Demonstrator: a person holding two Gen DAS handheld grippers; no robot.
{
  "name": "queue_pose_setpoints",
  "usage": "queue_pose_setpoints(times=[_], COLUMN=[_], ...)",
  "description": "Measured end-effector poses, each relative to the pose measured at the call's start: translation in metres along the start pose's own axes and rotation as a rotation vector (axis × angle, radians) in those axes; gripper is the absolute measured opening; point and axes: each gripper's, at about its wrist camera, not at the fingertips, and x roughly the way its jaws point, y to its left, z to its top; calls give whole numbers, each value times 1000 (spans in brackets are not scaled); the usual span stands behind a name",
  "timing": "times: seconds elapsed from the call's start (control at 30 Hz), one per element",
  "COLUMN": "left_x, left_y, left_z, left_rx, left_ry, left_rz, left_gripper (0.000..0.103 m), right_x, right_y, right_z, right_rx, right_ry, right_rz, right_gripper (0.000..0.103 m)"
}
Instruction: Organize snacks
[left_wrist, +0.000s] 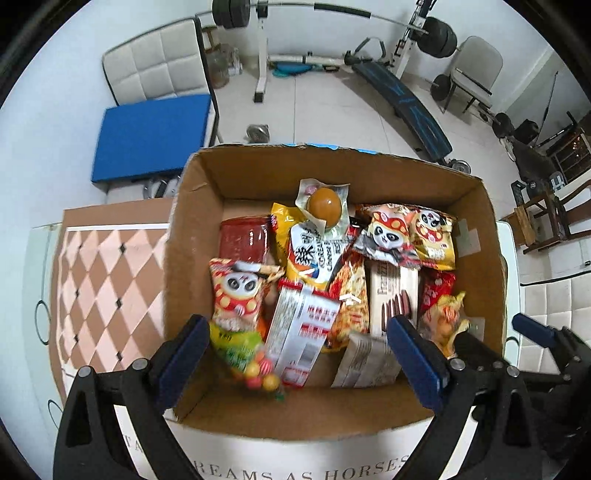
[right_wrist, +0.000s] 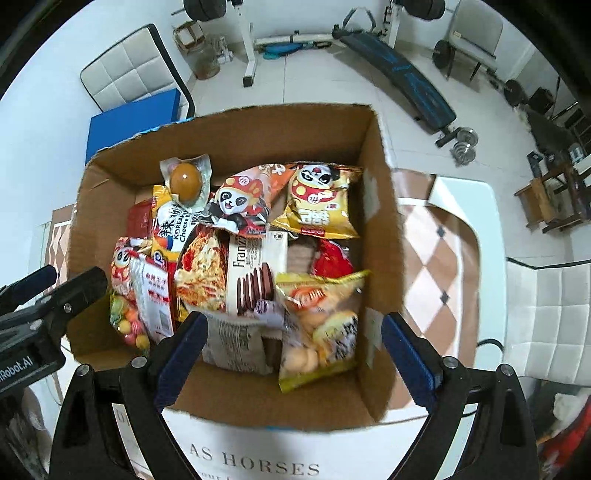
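An open cardboard box (left_wrist: 491, 236) (right_wrist: 384, 206) on the table holds several snack packets. Among them are panda-print bags (left_wrist: 236, 291) (right_wrist: 317, 199), a packed braised egg (left_wrist: 325, 203) (right_wrist: 186, 179), a Franzzi biscuit box (left_wrist: 393, 299) (right_wrist: 255, 273), a candy bag (left_wrist: 255, 362) (right_wrist: 127, 321) and a yellow puff bag (right_wrist: 321, 328). My left gripper (left_wrist: 299, 354) is open and empty over the box's near left part. My right gripper (right_wrist: 291, 350) is open and empty over the near right part. Each gripper shows at the edge of the other's view.
The box stands on a pink and brown checkered mat (left_wrist: 103, 288) (right_wrist: 432, 266) on a white table (right_wrist: 476, 206). Behind are a white chair with a blue cushion (left_wrist: 151, 136), a barbell rack (left_wrist: 262, 48), a weight bench (left_wrist: 402, 99) and dumbbells (right_wrist: 465, 144).
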Motion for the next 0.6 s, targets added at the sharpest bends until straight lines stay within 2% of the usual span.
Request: queue_pose_setpoints(times=[0.23, 0.6], left_x=[-32, -104], left_y=[-6, -19], left_z=[-41, -105], left_rx=[-5, 14], left_ry=[-53, -205], left_rz=[-2, 3], left_gripper=[99, 99], right_x=[-42, -111], right_y=[-5, -17], right_z=[-36, -104], right_rx=[-8, 12], right_ry=[-82, -208], right_rz=[-13, 10], right_gripper=[97, 97])
